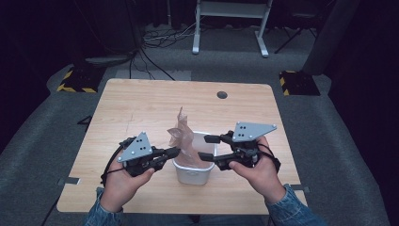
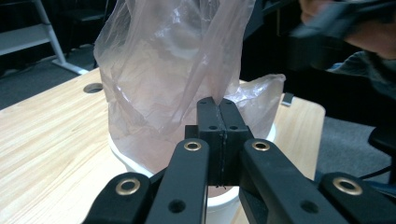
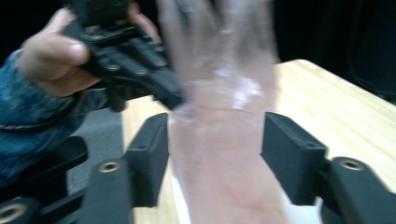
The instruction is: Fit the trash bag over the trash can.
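A thin pinkish plastic bag stands in a small white bin near the middle of the table, its crumpled top rising upright out of the bin toward twelve o'clock in the high view. The bag's long axis runs vertically, with its lower part tucked inside the bin. At nine o'clock of the bin, the left tongs are fully closed, pinching a fold of the bag's film between the pads; the left gripper view shows the film drawn up from that pinch. At three o'clock, the right tongs stand partly open, straddling the bag's opposite side; the blurred right gripper view shows the film between the pads, and the pads do not appear to press on it. The left hand is the one already attached, so the coming move probably turns on the right tongs catching the far edge to spread the mouth over the rim. A round cable hole lies toward the table's far edge at one o'clock, well apart; nothing blocks the way
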### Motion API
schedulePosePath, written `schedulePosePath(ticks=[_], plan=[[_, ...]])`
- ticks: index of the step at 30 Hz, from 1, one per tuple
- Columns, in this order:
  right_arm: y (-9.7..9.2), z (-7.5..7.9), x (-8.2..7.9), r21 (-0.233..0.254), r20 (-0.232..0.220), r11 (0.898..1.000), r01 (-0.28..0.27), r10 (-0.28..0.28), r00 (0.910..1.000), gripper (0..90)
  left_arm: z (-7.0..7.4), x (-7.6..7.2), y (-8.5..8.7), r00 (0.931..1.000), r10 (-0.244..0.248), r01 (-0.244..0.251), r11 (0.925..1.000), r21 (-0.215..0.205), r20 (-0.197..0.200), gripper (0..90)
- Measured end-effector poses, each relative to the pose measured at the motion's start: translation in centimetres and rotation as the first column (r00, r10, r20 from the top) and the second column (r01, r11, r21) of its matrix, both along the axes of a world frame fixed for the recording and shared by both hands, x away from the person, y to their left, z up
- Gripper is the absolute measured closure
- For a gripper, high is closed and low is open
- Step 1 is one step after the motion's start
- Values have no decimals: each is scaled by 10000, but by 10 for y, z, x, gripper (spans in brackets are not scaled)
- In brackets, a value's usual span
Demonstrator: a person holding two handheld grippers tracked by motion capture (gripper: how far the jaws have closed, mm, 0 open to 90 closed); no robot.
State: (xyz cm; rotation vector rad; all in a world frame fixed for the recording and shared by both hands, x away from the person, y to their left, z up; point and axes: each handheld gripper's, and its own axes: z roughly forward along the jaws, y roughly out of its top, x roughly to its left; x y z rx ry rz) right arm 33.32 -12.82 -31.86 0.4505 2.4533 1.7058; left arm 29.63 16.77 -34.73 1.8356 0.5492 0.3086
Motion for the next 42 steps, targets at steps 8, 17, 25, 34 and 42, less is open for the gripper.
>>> schedulePosePath(ticks=[8, 17, 25, 34, 42], plan=[[21, -6, 12, 54, -905, 9999, -127, 131, 9958, 558, -1, -1, -11, 9976, -678, 677, 9977, 62, 165, 867], [30, -12, 31, 299, -1789, 9977, -612, 655, 9817, 900, -1, -1, -11, 9964, -814, 813, 9967, 54, 240, 879], [6, -2, 37, 44, -1035, 9991, 421, -414, 9938, 900, -1, -5, 10, 9994, -298, 302, 9991, -286, 164, 879], [-17, -3, 52, -228, -372, 9777, 2088, -2095, 9771, 765, -8, -3, 9, 9995, -322, 322, 9995, -22, -17, 885], [5, 22, -3, 18, 982, 9967, 815, -813, 9918, 714, -10, -5, 6, 9988, -489, 488, 9988, -27, -78, 888]])
